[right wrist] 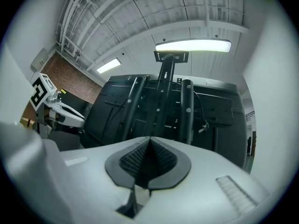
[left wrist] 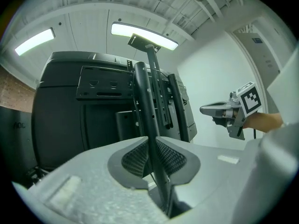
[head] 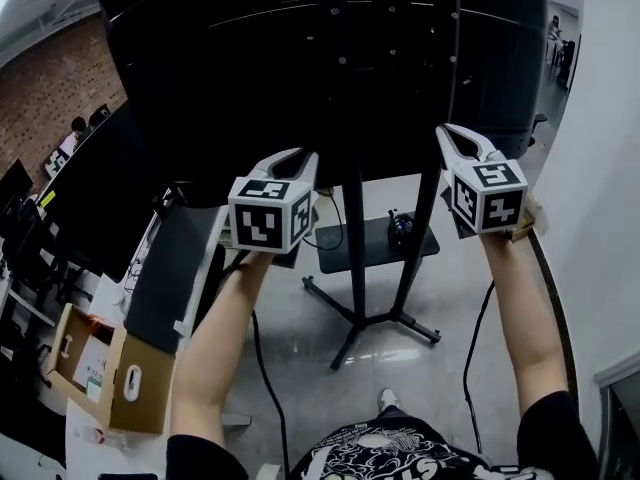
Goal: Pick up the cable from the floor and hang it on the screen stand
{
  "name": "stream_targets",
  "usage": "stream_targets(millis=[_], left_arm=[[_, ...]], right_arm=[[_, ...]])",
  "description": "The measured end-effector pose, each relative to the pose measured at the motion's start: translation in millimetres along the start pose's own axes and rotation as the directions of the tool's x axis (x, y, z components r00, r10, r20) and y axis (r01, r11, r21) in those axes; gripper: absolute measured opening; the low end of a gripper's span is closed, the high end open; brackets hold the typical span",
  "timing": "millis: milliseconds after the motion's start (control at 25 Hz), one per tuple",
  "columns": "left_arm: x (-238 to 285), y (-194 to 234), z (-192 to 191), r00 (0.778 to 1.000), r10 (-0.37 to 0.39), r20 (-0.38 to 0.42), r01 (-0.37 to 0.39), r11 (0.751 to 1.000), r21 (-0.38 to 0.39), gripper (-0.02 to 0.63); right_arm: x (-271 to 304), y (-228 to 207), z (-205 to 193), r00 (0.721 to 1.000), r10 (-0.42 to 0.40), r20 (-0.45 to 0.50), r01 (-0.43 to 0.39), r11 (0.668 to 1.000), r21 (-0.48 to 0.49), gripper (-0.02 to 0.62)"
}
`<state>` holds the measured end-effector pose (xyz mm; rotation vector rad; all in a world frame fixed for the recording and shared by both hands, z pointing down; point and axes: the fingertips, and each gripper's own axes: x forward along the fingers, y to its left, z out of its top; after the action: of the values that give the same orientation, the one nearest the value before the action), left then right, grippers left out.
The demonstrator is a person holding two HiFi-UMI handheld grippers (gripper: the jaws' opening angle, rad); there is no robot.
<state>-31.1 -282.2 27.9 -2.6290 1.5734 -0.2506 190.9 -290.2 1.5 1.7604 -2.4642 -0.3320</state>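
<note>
Between the jaws of the left gripper [left wrist: 150,161] runs the black cable [left wrist: 145,115]. It goes up from the jaws and bends over near the top of the screen stand [left wrist: 152,69]. The jaws are only a little way apart, and the pads do not seem to squeeze the cable. The right gripper [right wrist: 148,158] is off to the side, jaws shut, with nothing in them. I think the cable could slide off and drop to the floor if it is not hooked well. Pulling the left jaws away crooked could also drag it off.
</note>
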Motion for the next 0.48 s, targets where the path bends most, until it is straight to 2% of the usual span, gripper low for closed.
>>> stream_targets(millis=[160, 240, 360, 480], left_arm=[[-15, -25, -21, 1.0, -0.027, 0.0, 0.027, 0.999, -0.025, 0.045], [-22, -38, -32, 0.999, -0.035, -0.006, 0.035, 0.999, -0.033, 0.0], [-34, -59, -47, 0.998, -0.063, -0.003, 0.062, 0.997, -0.053, 0.0], [-47, -78, -63, 0.997, -0.082, -0.003, 0.081, 0.995, -0.06, 0.0]], right_arm=[[-27, 45, -32, 0.999, 0.031, -0.028, -0.029, 0.998, 0.047, 0.006], [-40, 64, -50, 0.998, 0.045, -0.052, -0.041, 0.996, 0.082, 0.006], [-57, 91, -72, 0.994, 0.072, -0.082, -0.06, 0.988, 0.14, 0.006], [-72, 118, -82, 0.991, 0.097, -0.093, -0.081, 0.984, 0.156, 0.006]])
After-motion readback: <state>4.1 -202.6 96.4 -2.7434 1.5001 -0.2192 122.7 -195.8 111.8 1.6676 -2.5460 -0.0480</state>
